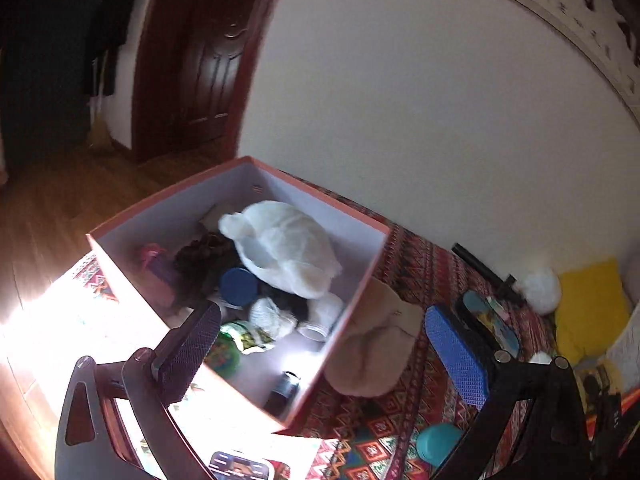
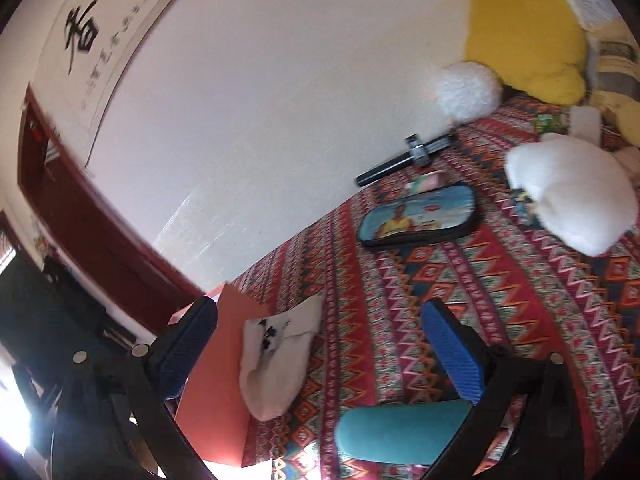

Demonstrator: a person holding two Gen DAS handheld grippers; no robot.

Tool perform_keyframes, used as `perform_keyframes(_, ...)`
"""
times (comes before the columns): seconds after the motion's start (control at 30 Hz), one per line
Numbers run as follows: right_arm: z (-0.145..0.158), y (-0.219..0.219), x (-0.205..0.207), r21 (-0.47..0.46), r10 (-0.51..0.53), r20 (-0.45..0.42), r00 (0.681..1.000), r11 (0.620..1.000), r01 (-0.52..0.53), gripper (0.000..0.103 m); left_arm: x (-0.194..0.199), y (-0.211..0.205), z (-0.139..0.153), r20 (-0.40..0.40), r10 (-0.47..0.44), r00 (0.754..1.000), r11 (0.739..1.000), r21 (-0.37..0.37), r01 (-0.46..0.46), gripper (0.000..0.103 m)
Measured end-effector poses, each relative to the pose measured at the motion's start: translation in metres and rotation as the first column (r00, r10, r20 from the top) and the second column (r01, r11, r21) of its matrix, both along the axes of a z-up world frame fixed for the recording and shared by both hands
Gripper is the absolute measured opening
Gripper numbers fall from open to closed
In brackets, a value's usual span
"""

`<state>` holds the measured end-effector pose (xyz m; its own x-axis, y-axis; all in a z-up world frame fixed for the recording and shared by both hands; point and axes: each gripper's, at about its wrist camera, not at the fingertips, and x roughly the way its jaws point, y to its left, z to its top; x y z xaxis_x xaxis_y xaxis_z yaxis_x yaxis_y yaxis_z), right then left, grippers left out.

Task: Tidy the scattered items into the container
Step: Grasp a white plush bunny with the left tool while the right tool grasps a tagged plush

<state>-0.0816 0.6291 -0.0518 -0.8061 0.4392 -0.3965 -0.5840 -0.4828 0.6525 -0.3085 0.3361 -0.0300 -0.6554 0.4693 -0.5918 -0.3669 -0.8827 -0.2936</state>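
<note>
An open orange box (image 1: pixel 356 280) stands on a patterned bedspread (image 1: pixel 404 256). It holds a white plush (image 1: pixel 284 244), a blue lid (image 1: pixel 238 286), a snack bag (image 1: pixel 250 336) and several other items. My left gripper (image 1: pixel 320 344) is open and empty, its jaws straddling the box's near right wall. A beige soft item (image 1: pixel 376 348) lies against the box outside. My right gripper (image 2: pixel 320 352) is open and empty above the spread. A white sock-like cloth (image 2: pixel 276 360) leans on the box (image 2: pixel 216 384) between its jaws. A teal cylinder (image 2: pixel 400 432) lies below the right finger.
A printed pencil case (image 2: pixel 420 216), a black rod (image 2: pixel 404 160), a white plush (image 2: pixel 576 196), a white pompom (image 2: pixel 468 90) and a yellow pillow (image 2: pixel 524 32) lie further along the bed by the wall. A dark wooden door (image 1: pixel 200 60) and wood floor are beyond the box.
</note>
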Motion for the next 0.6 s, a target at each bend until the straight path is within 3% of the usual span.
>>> perform_keyframes(0.07,-0.01,0.026,0.048,-0.07,-0.121,-0.043,0.992,0.991,0.118,0.102,0.024,0.038,-0.009,0.017,-0.115,0.993,0.993,-0.016,0.116,0.103)
perform_keyframes(0.13,-0.023,0.051,0.093,-0.169,-0.247,-0.1,0.964,0.959,0.228,0.102,0.046,0.081,-0.022,0.067,-0.223,0.972,0.974,-0.007,0.224,0.103)
perform_keyframes(0.2,-0.042,0.072,0.136,-0.262,-0.387,-0.14,0.911,0.902,0.343,0.102,0.07,0.125,-0.036,0.132,-0.321,0.938,0.947,0.03,0.32,0.103)
perform_keyframes(0.3,-0.074,0.095,0.177,-0.38,-0.537,-0.133,0.833,0.804,0.457,0.102,0.102,0.195,-0.057,0.224,-0.437,0.871,0.899,0.095,0.427,0.103)
perform_keyframes(0.43,-0.113,0.121,0.194,-0.538,-0.582,-0.182,0.792,0.733,0.416,0.102,0.13,0.285,-0.078,0.328,-0.513,0.793,0.857,0.155,0.491,0.103)
perform_keyframes(0.6,-0.123,0.145,0.192,-0.561,-0.605,-0.191,0.773,0.714,0.42,0.102,0.159,0.394,-0.091,0.352,-0.599,0.719,0.792,0.129,0.597,0.103)
